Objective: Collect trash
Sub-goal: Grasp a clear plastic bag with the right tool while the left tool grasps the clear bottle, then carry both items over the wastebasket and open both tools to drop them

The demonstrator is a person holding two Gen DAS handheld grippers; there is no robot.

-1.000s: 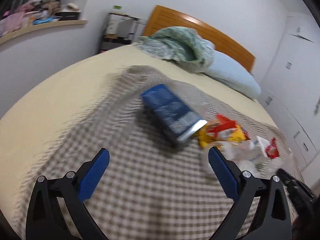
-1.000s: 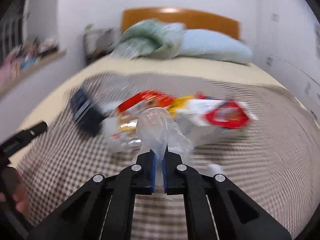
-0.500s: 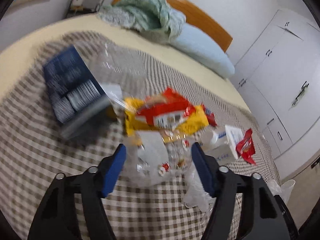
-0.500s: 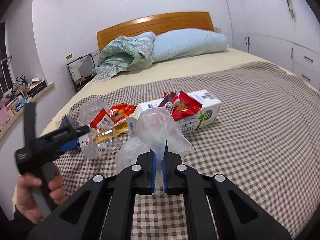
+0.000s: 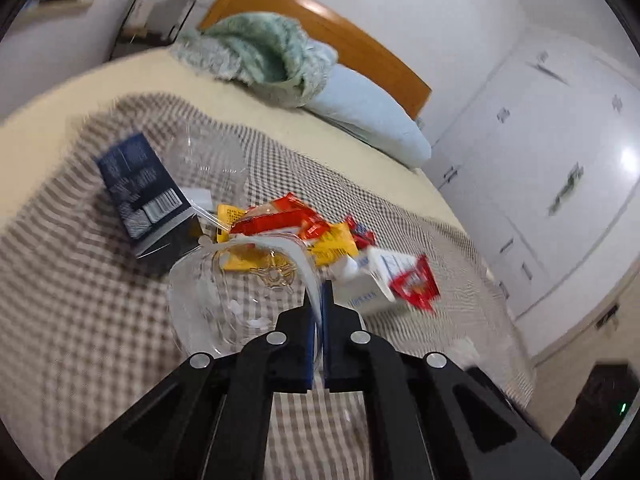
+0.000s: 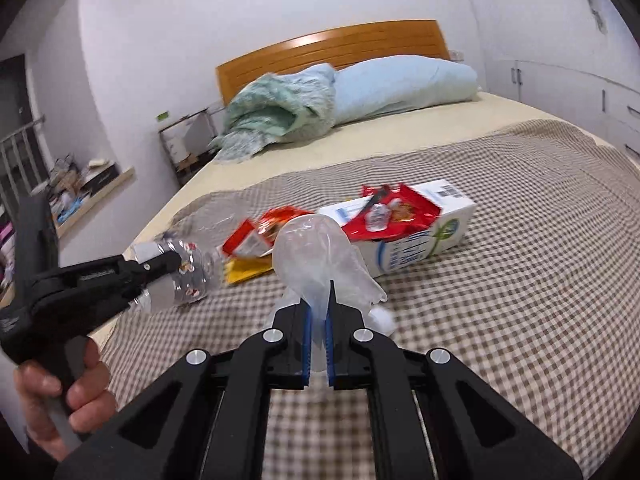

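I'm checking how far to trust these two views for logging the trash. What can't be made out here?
- Left wrist view: print on the dark blue box is motion-blurred.
- Left wrist view: a dark object at the lower right corner is cut off by the lens edge.
- Right wrist view: the clear plastic bottle is partly hidden by the left gripper.

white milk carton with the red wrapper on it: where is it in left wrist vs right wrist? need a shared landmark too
Left wrist: the milk carton lies just right of centre, right beside the tip of the left claw.
Right wrist: the carton is right of centre, beyond the clear plastic bag in the right claw.
Shared landmark: the wooden headboard, at the far end of the bed.
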